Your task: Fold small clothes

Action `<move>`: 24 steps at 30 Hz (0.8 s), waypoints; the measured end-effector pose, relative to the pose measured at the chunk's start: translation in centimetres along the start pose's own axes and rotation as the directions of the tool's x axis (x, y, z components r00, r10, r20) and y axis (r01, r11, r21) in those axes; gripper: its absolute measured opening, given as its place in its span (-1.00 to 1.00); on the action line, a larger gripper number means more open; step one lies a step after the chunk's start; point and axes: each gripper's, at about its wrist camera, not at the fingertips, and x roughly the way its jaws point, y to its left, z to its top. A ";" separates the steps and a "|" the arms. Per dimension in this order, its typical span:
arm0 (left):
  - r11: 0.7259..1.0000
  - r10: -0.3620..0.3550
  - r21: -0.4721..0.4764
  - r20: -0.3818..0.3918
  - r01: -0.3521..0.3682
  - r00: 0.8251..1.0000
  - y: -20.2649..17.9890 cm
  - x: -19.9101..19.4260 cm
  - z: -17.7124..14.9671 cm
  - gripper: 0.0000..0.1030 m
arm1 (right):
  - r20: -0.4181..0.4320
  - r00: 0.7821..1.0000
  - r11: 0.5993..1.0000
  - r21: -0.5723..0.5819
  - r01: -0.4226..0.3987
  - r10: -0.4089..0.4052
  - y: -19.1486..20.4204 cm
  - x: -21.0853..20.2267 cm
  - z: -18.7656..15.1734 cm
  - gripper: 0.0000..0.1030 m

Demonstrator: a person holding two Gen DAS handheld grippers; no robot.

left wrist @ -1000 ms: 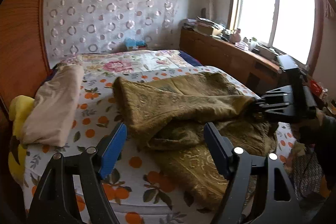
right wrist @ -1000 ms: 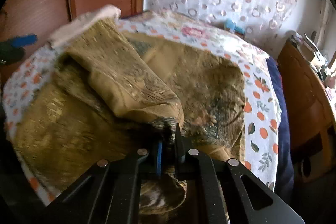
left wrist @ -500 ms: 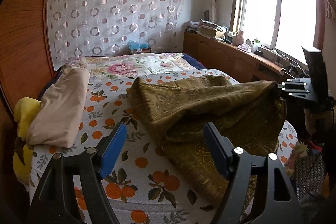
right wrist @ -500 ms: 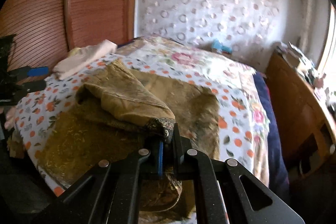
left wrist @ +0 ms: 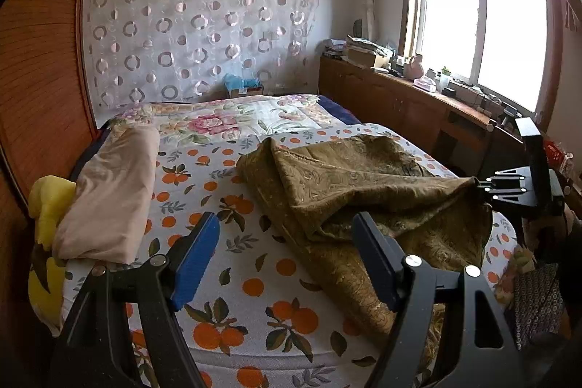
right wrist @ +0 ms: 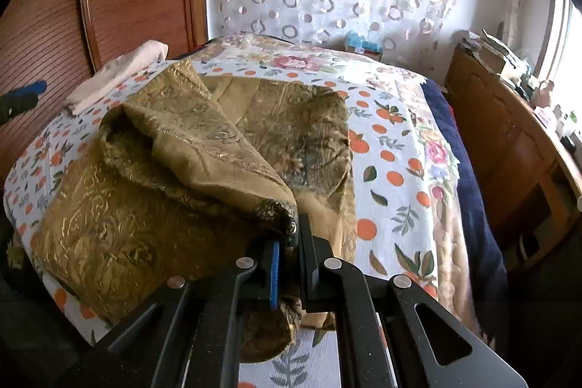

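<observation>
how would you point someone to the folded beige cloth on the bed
Start at the bed's orange-print sheet and go to its side by the wooden wall. The folded beige cloth lies there beside a yellow plush toy, plain and smooth, unlike the crumpled olive-gold patterned garment.

Near edge of olive-gold cloth hanging past the bed's near edge, cut off behind left gripper frame. Pinched corner hidden between pads of right gripper. Yellow item at left mostly covered by folded beige cloth; kind not discernible. Clutter on far-right wooden counter too small to identify. Hand on right gripper dark, cut off at right edge.
</observation>
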 end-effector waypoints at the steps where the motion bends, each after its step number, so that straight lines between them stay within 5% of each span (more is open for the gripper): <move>1: 1.000 0.001 0.003 -0.002 -0.001 1.000 0.0 0.0 0.0 0.48 | -0.003 1.000 1.000 -0.006 -0.003 0.002 0.2 -0.2 -0.1 -0.86; 4: 1.000 0.003 0.008 -0.006 -0.003 1.000 0.0 0.1 0.1 0.48 | 0.003 1.000 1.000 -0.021 0.003 -0.003 -0.2 -1.1 -0.3 -0.71; 8: 1.000 -0.002 0.007 -0.010 0.002 1.000 0.1 0.3 0.2 0.48 | 0.052 0.998 1.000 -0.019 -0.022 0.023 -0.1 -3.0 -0.1 -0.03; 15: 1.000 0.010 -0.007 -0.032 -0.010 0.999 1.5 1.9 0.6 0.48 | 0.089 0.991 0.992 -0.077 -0.097 0.104 3.0 -2.5 2.7 0.06; 24: 0.999 0.034 -0.031 -0.066 -0.036 0.997 3.6 3.2 1.0 0.48 | 0.013 0.963 0.948 -0.181 -0.262 0.269 8.6 3.9 7.3 0.06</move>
